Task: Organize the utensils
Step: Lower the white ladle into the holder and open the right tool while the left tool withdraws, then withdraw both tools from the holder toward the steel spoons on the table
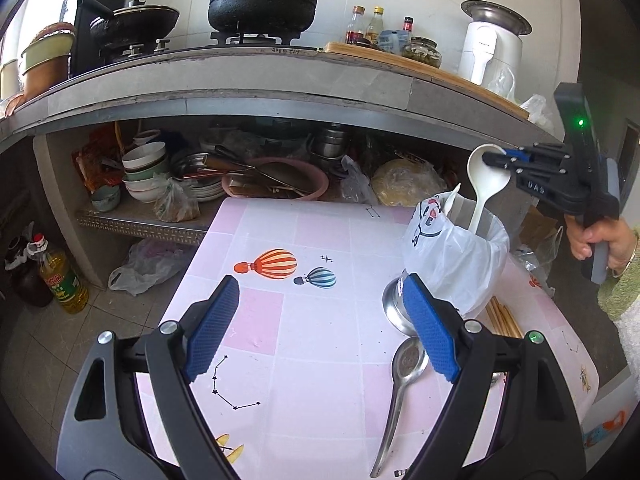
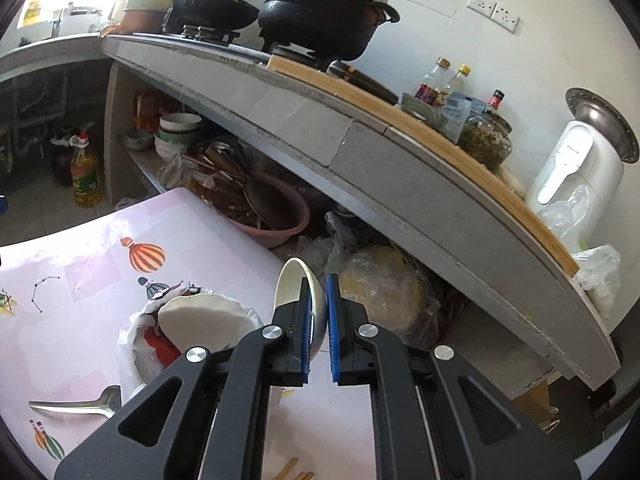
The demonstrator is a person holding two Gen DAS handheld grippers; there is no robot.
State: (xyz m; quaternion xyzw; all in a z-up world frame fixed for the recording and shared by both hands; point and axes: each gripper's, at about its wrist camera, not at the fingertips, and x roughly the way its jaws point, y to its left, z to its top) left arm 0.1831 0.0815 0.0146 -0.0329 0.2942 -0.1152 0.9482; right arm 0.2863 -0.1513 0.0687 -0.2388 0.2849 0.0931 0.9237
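Two hand-held grippers are working over a pink checked tablecloth [image 1: 320, 320] printed with hot-air balloons and star patterns, spread on a low table in front of a grey concrete kitchen counter [image 1: 248, 80].

At the far left, on the floor, a yellow bottle of cooking oil [image 1: 64, 284] is standing beside a dark bottle. On the counter above, a black wok [image 1: 134, 22] and a large black stockpot [image 1: 266, 0] are sitting on a gas stove. Under the counter, stacked bowls [image 1: 144, 172] and a pink plastic basin [image 1: 280, 180] holding utensils are crowding a shelf.

The left gripper [image 1: 320, 330] is hanging released over the cloth, its blue-padded jaws standing wide with nothing between them. Just beside its right-hand finger, a stainless steel spoon [image 1: 400, 384] is lying on the cloth, its bowl towards the counter. Behind that finger, a steel cup lying on its side [image 1: 394, 308] is touching a cylindrical container lined with a white plastic bag [image 1: 452, 256]. Pale wooden chopsticks [image 1: 502, 318] are lying on the cloth to the right of the container's base.

Over the container, the right gripper [image 1: 496, 156] is clamping a white plastic ladle-style spoon [image 1: 486, 184] by its bowl, with the handle reaching down into the container's mouth. In the right wrist view, the jaws are pinching the edge of the white bowl [image 2: 296, 292]. At the far right, a hand [image 1: 600, 236] is gripping the tool's handle.
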